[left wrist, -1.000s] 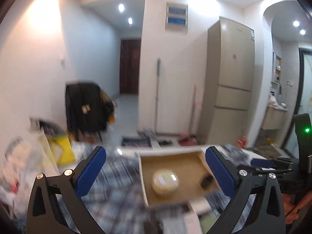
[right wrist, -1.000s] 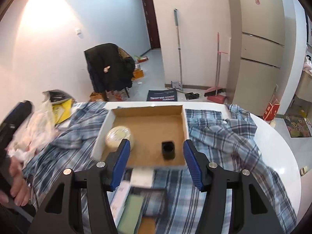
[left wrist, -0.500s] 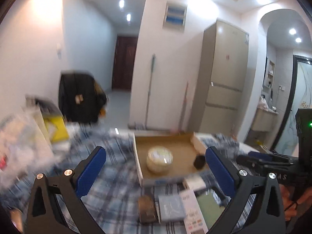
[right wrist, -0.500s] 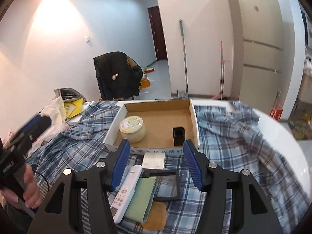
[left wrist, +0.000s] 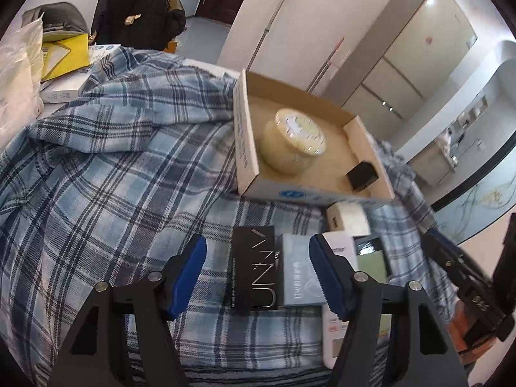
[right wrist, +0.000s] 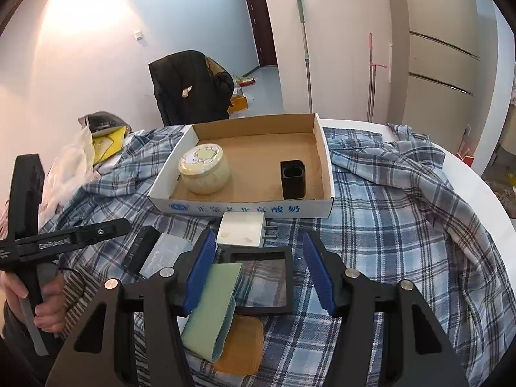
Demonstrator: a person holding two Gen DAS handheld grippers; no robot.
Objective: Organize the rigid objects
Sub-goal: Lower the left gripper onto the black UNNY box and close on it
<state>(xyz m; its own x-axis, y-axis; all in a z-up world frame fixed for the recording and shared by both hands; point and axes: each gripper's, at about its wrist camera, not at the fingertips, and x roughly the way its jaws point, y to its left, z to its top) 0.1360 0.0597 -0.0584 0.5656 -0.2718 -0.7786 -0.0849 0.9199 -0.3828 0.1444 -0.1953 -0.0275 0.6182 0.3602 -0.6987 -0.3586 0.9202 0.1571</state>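
Cardboard tray [right wrist: 325, 164] at twelve o'clock on your plaid cloth [right wrist: 403, 232]: cream lidded jar [right wrist: 204, 169], black square cup [right wrist: 292, 179] inside. Your left gripper [left wrist: 258, 274], jaws closing, straddles a black box [left wrist: 254, 274] and pale blue box [left wrist: 298, 274], untouched. Your right gripper [right wrist: 259, 274] hangs part-open, empty, above a black frame [right wrist: 262, 282] and green case [right wrist: 213, 306].

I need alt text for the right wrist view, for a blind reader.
The open right tool hangs over a black frame on a plaid cloth. Behind it, a cardboard box holds a cream jar and a black cup.
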